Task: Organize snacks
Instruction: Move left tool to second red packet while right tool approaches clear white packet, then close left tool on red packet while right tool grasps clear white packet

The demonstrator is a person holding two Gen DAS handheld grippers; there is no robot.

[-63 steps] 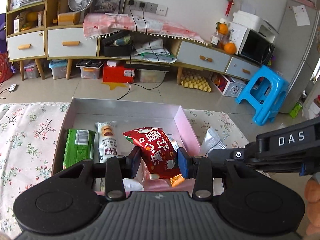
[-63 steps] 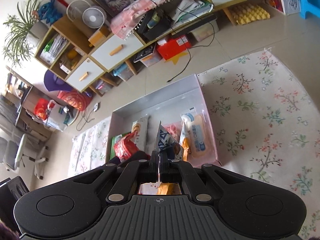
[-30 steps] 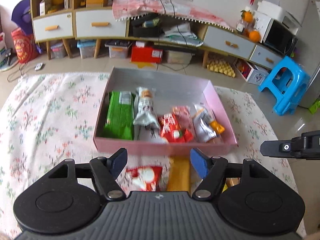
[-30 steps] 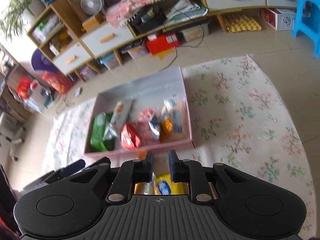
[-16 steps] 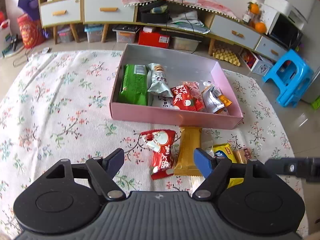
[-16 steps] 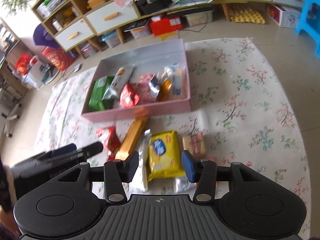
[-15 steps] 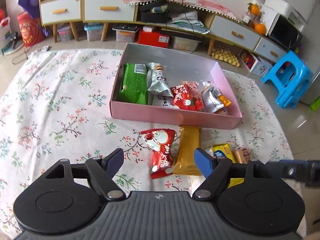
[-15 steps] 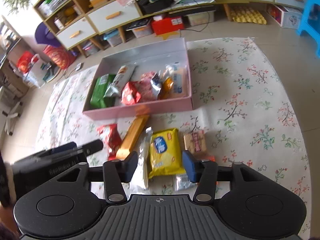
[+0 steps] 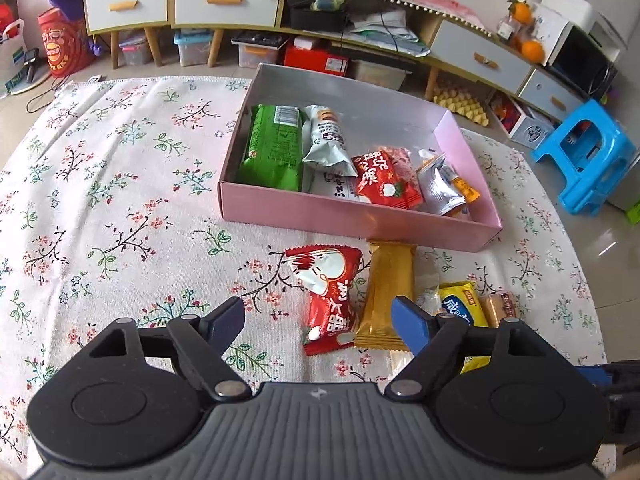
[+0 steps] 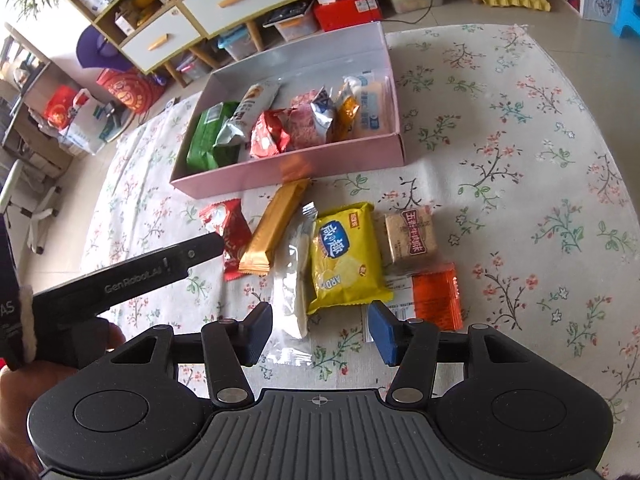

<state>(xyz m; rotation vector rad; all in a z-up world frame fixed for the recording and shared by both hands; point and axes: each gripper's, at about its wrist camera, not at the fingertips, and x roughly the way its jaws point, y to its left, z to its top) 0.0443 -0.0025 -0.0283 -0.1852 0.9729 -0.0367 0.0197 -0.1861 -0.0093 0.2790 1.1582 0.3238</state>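
Floral-printed cloth [image 9: 100, 184] is spread over the floor, and on it a pink box [image 9: 360, 220] is seen partly filled with snacks: a green packet [image 9: 274, 146], a silver-grey packet [image 9: 326, 144], a red packet [image 9: 384, 178] and a small silver sachet [image 9: 438, 188] are lain side by side inside. Just in front of the box's near wall, loose snacks are laid out in a row on the cloth: a red-and-white wrapper [image 9: 328, 292], a gold bar [image 9: 386, 300], a clear-wrapped white bar [image 10: 294, 276], a yellow cracker pack [image 10: 346, 256], a tan biscuit pack [image 10: 414, 236] and an orange foil pack [image 10: 436, 294]. The left gripper [image 9: 318, 322] is held above the red-and-white wrapper and gold bar, its jaws spread wide with nothing clasped. The right gripper [image 10: 320, 330] is poised over the white bar and yellow pack, jaws parted and likewise unladen.
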